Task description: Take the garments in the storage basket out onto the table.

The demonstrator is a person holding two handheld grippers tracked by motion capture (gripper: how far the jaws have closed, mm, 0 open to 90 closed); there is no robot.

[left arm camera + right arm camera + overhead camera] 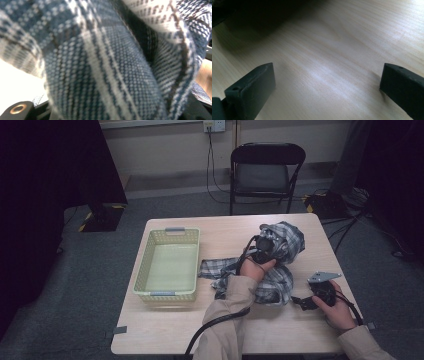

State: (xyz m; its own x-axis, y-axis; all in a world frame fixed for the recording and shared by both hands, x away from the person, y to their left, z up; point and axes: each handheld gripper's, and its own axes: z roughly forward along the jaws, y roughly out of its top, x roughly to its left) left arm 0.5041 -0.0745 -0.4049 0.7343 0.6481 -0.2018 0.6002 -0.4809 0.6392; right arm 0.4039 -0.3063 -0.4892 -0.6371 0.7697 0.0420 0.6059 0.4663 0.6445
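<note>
Plaid cloth [282,245] hides the left gripper [263,246] jaws; right gripper [327,85] jaws gape, empty.

The blue-and-white checked woven cloth [105,65] looks coarse and matt. The pale wooden counter [332,50] is smooth, faintly sheened. The yellow-green perforated plastic basket [167,265] looks matt.

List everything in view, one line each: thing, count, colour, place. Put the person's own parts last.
table: one, light wood, centre.
basket: one, pale yellow-green, left part of table, nothing in it.
cloth: one, blue and white plaid, right of basket, one end lifted.
chair: one, black, behind table.
outlet: one, on back wall, cable hanging.
left gripper: one, black, at the lifted cloth; jaws hidden.
right gripper: one, black, low over bare table near its right edge, jaws wide apart.
sleeves: two, beige, bottom edge.
</note>
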